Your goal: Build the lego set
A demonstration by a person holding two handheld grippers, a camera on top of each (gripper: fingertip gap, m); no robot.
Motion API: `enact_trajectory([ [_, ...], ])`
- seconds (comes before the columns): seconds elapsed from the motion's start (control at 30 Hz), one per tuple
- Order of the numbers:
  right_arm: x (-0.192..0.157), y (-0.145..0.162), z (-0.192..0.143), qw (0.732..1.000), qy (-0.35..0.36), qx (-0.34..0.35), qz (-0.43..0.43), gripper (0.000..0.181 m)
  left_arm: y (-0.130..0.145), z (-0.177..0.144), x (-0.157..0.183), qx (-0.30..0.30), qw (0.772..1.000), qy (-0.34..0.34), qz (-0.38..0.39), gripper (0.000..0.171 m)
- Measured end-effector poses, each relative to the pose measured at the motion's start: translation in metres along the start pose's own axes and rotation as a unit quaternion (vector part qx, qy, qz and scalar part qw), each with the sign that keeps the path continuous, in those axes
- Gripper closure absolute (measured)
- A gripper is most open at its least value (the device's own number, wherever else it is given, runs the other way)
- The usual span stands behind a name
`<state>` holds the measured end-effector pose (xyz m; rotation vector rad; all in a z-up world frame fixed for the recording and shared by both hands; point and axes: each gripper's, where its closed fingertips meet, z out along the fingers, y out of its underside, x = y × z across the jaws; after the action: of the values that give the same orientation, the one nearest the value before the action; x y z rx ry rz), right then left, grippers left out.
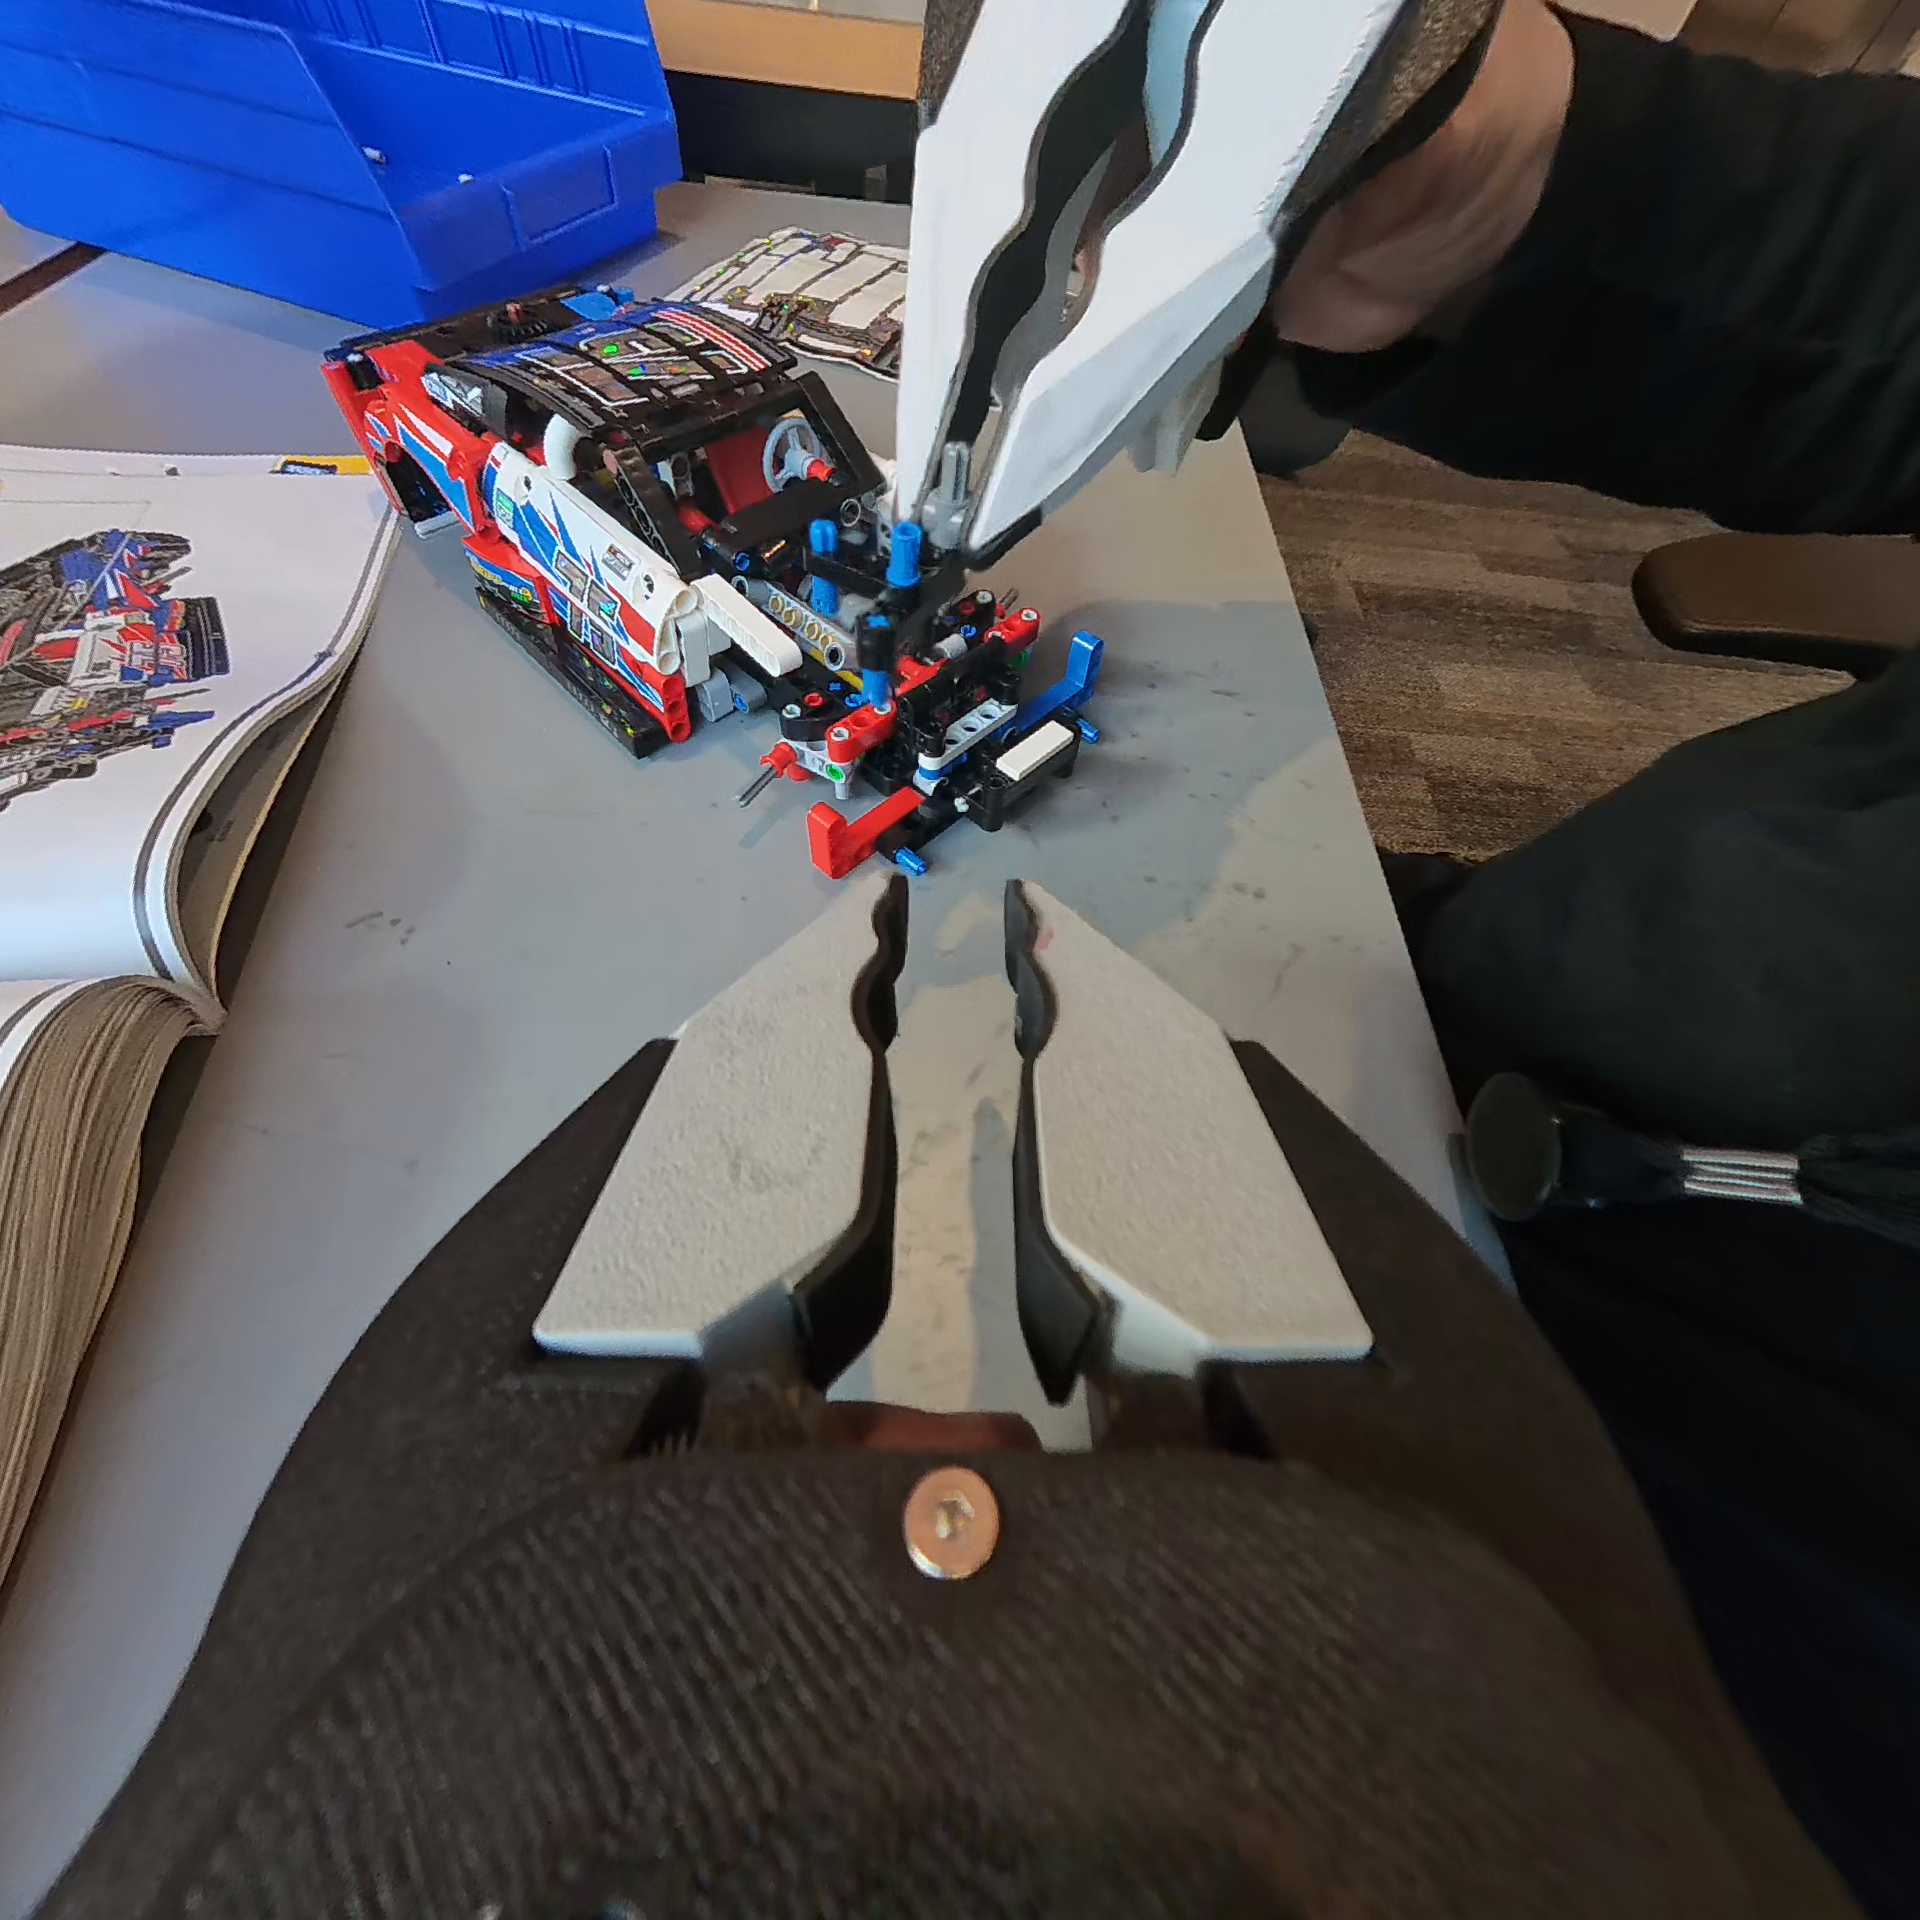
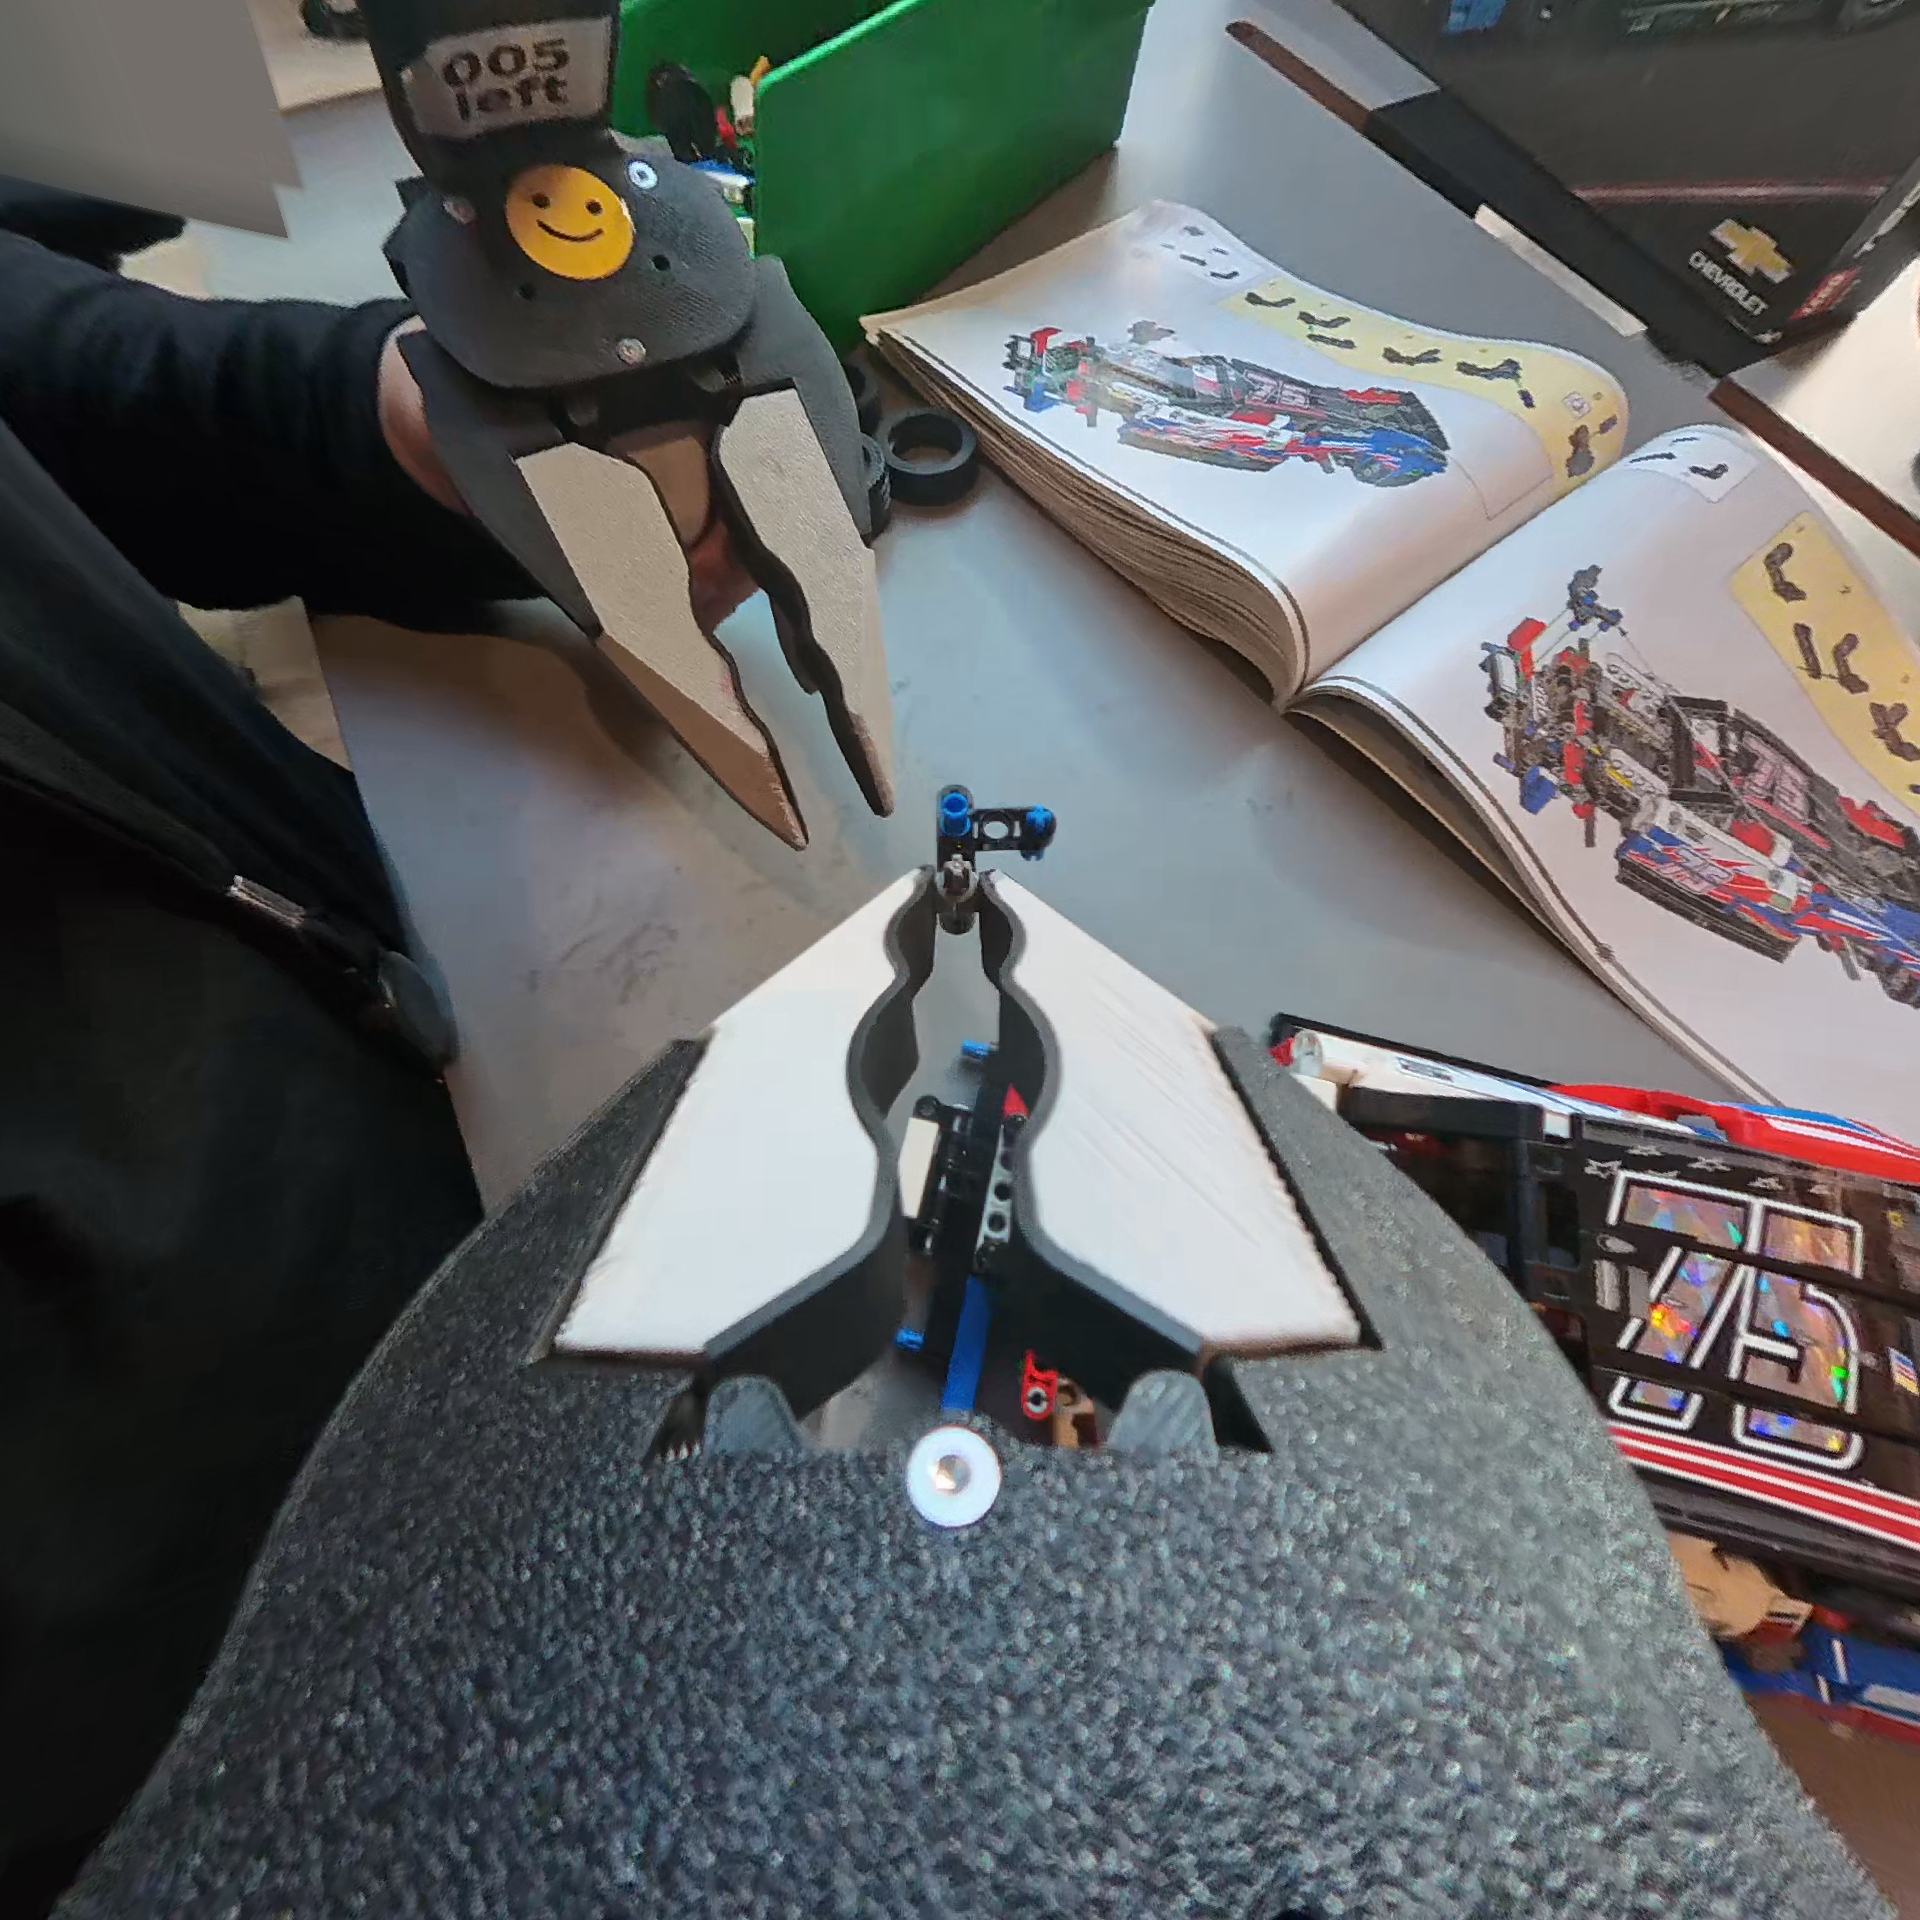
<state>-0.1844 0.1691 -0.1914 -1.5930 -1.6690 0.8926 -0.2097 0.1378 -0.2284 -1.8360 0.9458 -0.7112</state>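
The right tool (image 1: 951, 525) is reaching down onto the front of the lego car (image 1: 623, 520), its two fingers drawn together and clamping a small grey pin piece (image 1: 951, 488) that is sticking up from the black and blue connector piece (image 2: 992, 828) just past its tips. In the right wrist view that same tool (image 2: 956, 883) is pinching the grey pin, with the connector showing directly ahead of it and more of the car's open front frame showing below, between its fingers. The car's roof panel (image 2: 1725, 1320) is lying to the right of this tool.

The left tool (image 1: 954, 894) is hovering over the grey desk (image 1: 468, 987) with its fingers apart and gripping nothing; the car's red and blue front end is sitting just beyond its tips. Seen from the right tool, the left tool (image 2: 842, 810) is hanging up and to the left, close to the connector but not touching it.

An open instruction book (image 2: 1351, 540) is lying far right of the right tool. A blue bin (image 1: 343, 156) is standing behind the car, contents hidden. A green bin (image 2: 935, 135) is holding loose pieces too small to tell, with black tyres (image 2: 930, 452) beside it.
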Motion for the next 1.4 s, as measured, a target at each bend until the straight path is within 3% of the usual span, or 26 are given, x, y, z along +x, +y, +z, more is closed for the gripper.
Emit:
enact_trajectory([
  [0.13, 0.002, 0.011, -0.002, 1.000, 0.017, -0.019, -0.001, 0.174, 0.002, 0.001, -0.001, -0.004, 1.000, 0.000, -0.003, 0.156],
  [0.37, 0.001, 0.012, -0.030, 0.998, 0.041, 0.017, 0.053, 0.174, 0.007, 0.006, -0.003, -0.014, 1.000, -0.006, -0.003, 0.157],
  [0.5, 0.002, 0.030, -0.043, 0.996, 0.072, 0.000, 0.043, 0.175, 0.012, 0.011, -0.002, -0.027, 1.000, -0.005, 0.003, 0.158],
  [0.7, -0.009, 0.047, -0.054, 0.996, 0.063, 0.009, 0.061, 0.174, 0.008, 0.013, -0.001, -0.018, 0.999, -0.013, 0.031, 0.158],
  [0.9, -0.014, 0.077, -0.051, 0.996, 0.069, -0.010, 0.049, 0.174, 0.001, 0.030, 0.006, -0.036, 0.999, 0.017, 0.037, 0.159],
  [1.1, -0.011, 0.091, -0.043, 0.996, 0.085, -0.030, 0.019, 0.174, -0.016, 0.054, 0.015, -0.061, 0.993, 0.030, 0.097, 0.162],
  [1.4, -0.004, 0.102, -0.033, 0.995, 0.095, -0.034, 0.016, 0.174, -0.007, 0.083, 0.017, -0.118, 0.982, 0.057, 0.135, 0.167],
])
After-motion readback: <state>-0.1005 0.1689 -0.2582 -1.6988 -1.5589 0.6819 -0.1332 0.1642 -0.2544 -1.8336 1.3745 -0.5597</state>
